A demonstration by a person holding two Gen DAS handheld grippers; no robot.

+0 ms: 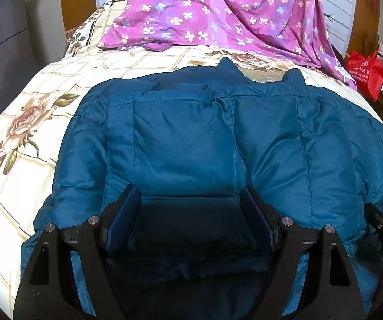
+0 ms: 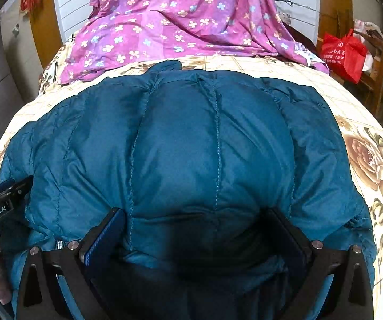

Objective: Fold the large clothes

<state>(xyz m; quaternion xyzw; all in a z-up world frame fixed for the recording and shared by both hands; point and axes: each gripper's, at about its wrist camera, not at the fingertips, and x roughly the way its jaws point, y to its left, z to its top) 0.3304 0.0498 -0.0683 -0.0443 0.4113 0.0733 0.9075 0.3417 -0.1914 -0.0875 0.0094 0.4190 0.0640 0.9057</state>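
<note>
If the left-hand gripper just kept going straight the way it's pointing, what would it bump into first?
Most likely the blue padded jacket. The left gripper angles down over it with open jaws, and the jacket fills the space right ahead. The purple flowered cloth lies well beyond. Depth is hard to judge, so the gap is unclear.

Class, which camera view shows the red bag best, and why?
The right wrist view: the red bag appears nearly whole, handles and white print visible, beside wooden furniture. In the left wrist view the bag sits squeezed at the frame's edge, with the purple floral sheet covering its lower left side.
</note>
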